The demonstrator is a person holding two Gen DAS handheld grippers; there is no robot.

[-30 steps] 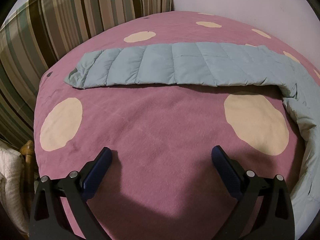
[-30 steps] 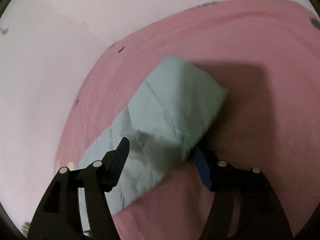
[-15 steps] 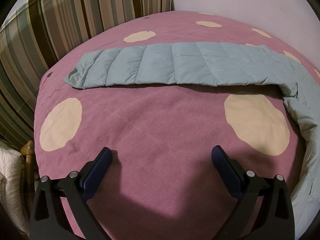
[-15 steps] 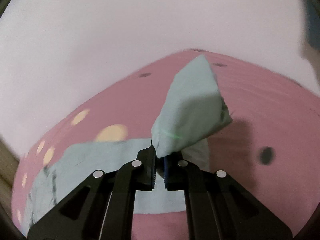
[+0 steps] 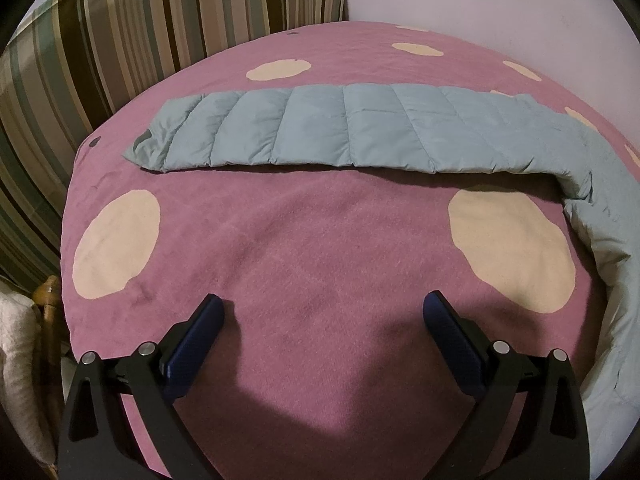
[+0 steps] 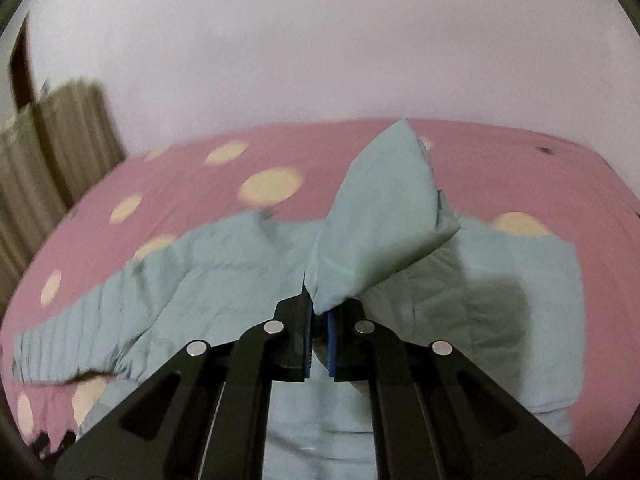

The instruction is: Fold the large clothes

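- The right gripper (image 6: pixel 318 312) is clenched on one end of the quilted blue garment (image 6: pixel 384 216); that puffy end sticks up toward one o'clock above its jaws.
- The left gripper (image 5: pixel 324 320) hangs released over the pink spotted blanket (image 5: pixel 312 248), nothing between its fingers.
- From there the garment (image 5: pixel 340 132) stretches across at twelve o'clock and curls down past three o'clock.
- A striped cushion (image 5: pixel 120 40) stands at ten o'clock.
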